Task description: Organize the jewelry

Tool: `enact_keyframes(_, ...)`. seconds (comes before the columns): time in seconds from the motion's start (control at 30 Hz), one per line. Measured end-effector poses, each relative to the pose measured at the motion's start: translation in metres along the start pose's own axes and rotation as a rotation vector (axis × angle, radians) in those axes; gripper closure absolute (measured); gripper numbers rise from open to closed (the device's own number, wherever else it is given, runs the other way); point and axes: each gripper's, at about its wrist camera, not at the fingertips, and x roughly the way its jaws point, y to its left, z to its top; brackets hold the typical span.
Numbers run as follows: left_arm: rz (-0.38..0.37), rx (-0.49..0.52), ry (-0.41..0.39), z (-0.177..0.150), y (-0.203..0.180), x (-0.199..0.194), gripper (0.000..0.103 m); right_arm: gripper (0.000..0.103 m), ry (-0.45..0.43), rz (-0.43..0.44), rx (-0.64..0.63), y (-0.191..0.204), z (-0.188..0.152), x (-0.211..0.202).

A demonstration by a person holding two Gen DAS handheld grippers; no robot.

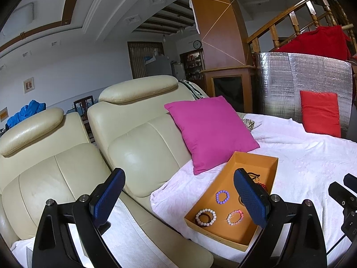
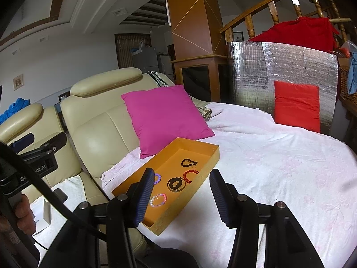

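An orange tray (image 2: 207, 154) sits on the white blanket (image 2: 279, 167), just beside the pink pillow (image 2: 165, 116). Bead bracelets lie inside it, like the purple one (image 1: 222, 197) and the red one (image 2: 190, 175). The left gripper (image 1: 180, 198) and the right gripper (image 2: 181, 197) both have their jaws apart, holding nothing.

A cream leather sofa (image 1: 125, 138) with padded headrests fills nine o'clock. A magenta cushion (image 1: 209, 131) leans at centre on a white blanket (image 1: 301, 163). At two o'clock stand a silver foil panel (image 1: 312, 78), a red cushion (image 1: 320, 114) and a wooden banister (image 1: 290, 20); white walls behind.
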Motion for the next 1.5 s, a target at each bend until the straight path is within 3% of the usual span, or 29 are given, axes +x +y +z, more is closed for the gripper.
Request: enact_keyframes(1.5,0.027,-0.019,0.052,-0.006,0.007,0.030,0.005,0.046,0.041,0.034,-0.050,0.015,0.011,0.036)
